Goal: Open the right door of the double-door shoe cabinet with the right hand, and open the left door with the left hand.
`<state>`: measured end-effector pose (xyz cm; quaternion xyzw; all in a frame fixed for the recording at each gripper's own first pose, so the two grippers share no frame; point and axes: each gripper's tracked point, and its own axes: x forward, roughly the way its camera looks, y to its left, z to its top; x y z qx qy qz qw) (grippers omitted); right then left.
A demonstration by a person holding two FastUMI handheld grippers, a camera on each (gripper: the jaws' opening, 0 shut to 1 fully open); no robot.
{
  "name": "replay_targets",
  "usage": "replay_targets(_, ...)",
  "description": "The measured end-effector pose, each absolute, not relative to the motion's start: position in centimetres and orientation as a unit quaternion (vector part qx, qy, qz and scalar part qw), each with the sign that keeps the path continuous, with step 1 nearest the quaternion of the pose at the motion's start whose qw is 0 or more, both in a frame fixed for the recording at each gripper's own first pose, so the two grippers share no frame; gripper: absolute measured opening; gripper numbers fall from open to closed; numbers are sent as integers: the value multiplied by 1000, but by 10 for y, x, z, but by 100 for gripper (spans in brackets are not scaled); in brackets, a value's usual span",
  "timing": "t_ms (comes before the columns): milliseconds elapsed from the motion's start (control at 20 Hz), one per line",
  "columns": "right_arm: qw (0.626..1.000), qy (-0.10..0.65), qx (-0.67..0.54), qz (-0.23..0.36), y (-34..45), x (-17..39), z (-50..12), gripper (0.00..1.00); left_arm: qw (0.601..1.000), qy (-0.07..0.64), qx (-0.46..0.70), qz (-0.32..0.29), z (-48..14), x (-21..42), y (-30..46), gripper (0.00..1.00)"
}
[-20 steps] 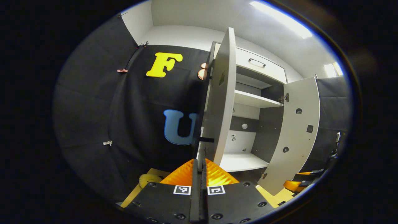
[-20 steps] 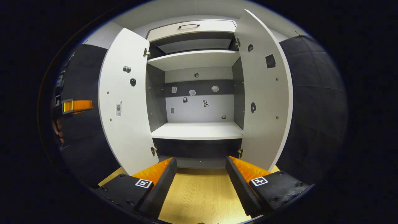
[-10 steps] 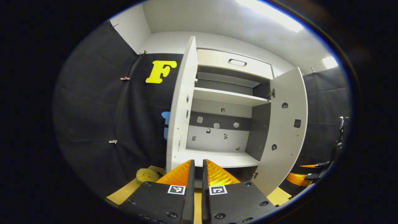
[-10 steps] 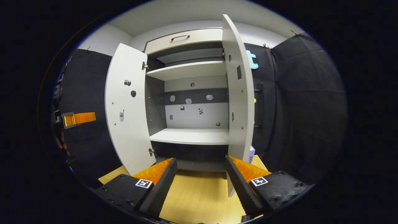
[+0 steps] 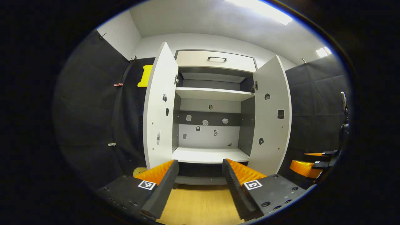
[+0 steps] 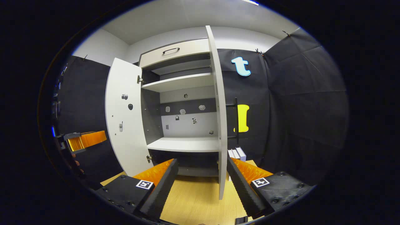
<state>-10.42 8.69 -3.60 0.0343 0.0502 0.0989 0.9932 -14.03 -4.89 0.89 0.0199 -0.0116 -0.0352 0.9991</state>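
Note:
The white double-door shoe cabinet stands with both doors swung out. Its left door and right door flank bare shelves in the left gripper view. My left gripper is open, low in front of the cabinet and touching nothing. The right gripper shows off to the right. In the right gripper view the right door is edge-on, and its lower edge falls between the spread fingers of my open right gripper. The left door stands wide, with the left gripper beside it.
A closed drawer with a dark handle tops the cabinet. Small stickers dot the back panel. White boxes stand on the wooden floor right of the cabinet. A yellow round object lies at the left door's foot.
My left gripper, shut at the left door's edge a second ago, has opened and turned to face the cabinet. The right gripper view has shifted so the right door now looks edge-on.

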Motion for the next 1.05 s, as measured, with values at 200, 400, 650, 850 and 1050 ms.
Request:
replay_targets(200, 995, 58, 29, 81, 82, -110, -43, 98, 998, -7, 34, -47, -2, -146, -55, 96)
replay_targets(400, 995, 66, 30, 62, 80, -119, -52, 98, 998, -4, 32, -58, -13, -154, -51, 96)
replay_targets(650, 997, 60, 32, 41, 78, -130, -54, 98, 998, -8, 20, -66, -19, -161, -37, 96)
replay_targets(850, 996, 65, 33, 43, 85, -136, -59, 98, 997, -24, 19, -65, -14, -161, -26, 97)
replay_targets(1050, 997, 62, 33, 45, 95, -139, -59, 98, 997, -30, 23, -60, -14, -160, -17, 97)
